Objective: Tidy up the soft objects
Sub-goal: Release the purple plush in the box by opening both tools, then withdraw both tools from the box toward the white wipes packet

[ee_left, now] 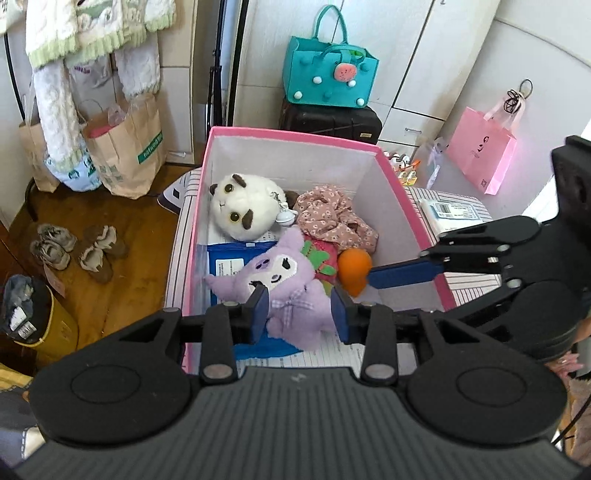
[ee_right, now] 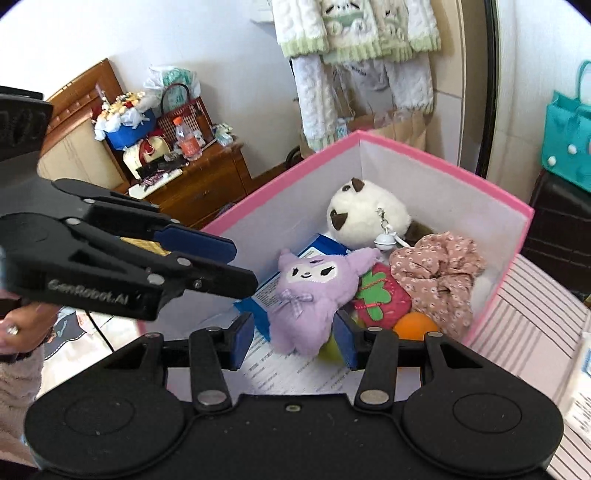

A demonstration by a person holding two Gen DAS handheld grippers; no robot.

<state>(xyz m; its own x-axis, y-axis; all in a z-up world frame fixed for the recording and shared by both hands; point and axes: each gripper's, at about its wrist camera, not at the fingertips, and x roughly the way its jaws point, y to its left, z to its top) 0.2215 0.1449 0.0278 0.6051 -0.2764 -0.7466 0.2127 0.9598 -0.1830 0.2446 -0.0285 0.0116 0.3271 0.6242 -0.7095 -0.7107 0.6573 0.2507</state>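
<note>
Pink box (ee_left: 399,192), lilac plush (ee_left: 284,284), pink floral cloth (ee_left: 332,218), orange ball (ee_left: 354,263), blue packet (ee_left: 225,260)

It was a lived-in home, likely a bedroom: fleece pajamas (ee_left: 92,33) hung by the wall, shoes (ee_left: 77,249) sat on the wooden floor (ee_left: 122,229), paper shopping bags (ee_left: 125,147) leaned nearby, and a cluttered wooden dresser (ee_right: 199,177) stood against a white wall.

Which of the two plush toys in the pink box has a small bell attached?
The white round plush, at the back of the box; the purple plush has only a checked bow.
</note>
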